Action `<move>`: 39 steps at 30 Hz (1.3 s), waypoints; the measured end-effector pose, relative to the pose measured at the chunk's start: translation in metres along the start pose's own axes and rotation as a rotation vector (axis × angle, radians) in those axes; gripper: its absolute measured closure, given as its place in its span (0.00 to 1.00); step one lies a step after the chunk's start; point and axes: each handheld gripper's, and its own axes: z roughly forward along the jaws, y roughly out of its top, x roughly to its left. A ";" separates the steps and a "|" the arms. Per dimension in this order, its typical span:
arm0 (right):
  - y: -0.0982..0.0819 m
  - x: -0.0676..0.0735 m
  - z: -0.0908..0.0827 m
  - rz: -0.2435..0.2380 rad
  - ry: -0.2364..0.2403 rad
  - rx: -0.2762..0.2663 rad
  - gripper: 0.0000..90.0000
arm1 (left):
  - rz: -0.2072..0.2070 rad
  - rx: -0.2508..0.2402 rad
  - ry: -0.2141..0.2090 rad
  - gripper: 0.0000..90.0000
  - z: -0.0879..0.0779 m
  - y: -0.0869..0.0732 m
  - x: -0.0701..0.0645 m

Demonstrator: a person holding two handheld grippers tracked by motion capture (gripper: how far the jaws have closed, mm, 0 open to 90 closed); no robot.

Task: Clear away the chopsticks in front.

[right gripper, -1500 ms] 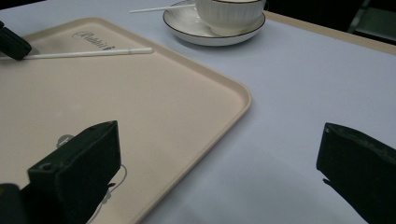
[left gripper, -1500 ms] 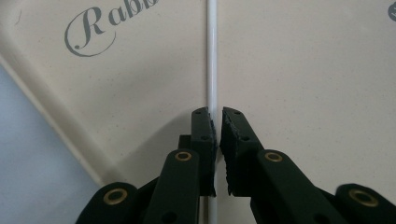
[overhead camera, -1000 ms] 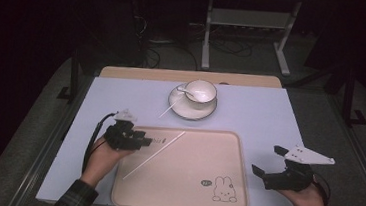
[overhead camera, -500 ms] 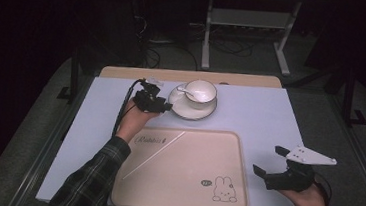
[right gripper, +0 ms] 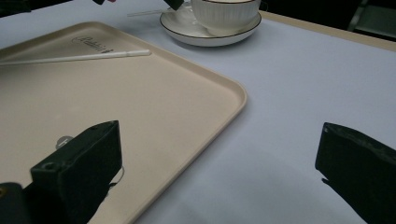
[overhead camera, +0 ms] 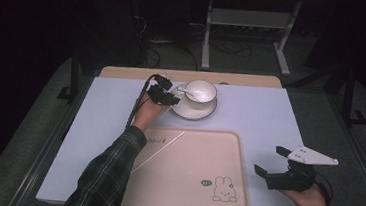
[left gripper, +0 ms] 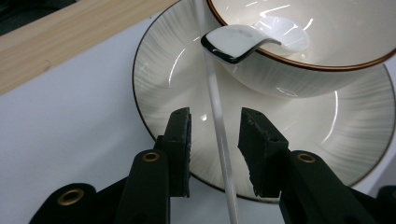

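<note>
My left gripper is at the saucer's left edge, far side of the desk. In the left gripper view its jaws stand narrowly apart with a thin white stick running between them, not yet pinched. The stick lies across the saucer and passes under the spoon hooked over the bowl. I judge it light, stiff and slick, likely to roll or slip, so I'd close on it here over the saucer, well clear of the glazed, breakable china. A second stick lies on the tray. My right gripper rests on the desk just right of the tray, jaws wide and empty.
</note>
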 end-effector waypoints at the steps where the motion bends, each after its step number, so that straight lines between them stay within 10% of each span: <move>1: 0.000 0.000 0.000 0.000 0.000 0.000 0.00 | 0.007 0.009 0.004 0.73 0.003 0.001 -0.001; 17: -0.001 -0.001 -0.001 0.003 0.004 -0.002 0.00 | 0.002 0.049 0.061 0.94 0.019 0.002 -0.001; 27: -0.001 0.001 0.000 -0.010 0.011 -0.002 0.00 | -0.028 0.015 0.064 0.94 -0.016 0.003 0.012; 39: 0.000 0.005 0.002 -0.030 0.031 -0.001 0.00 | -0.086 -0.003 0.075 0.94 -0.075 -0.035 0.033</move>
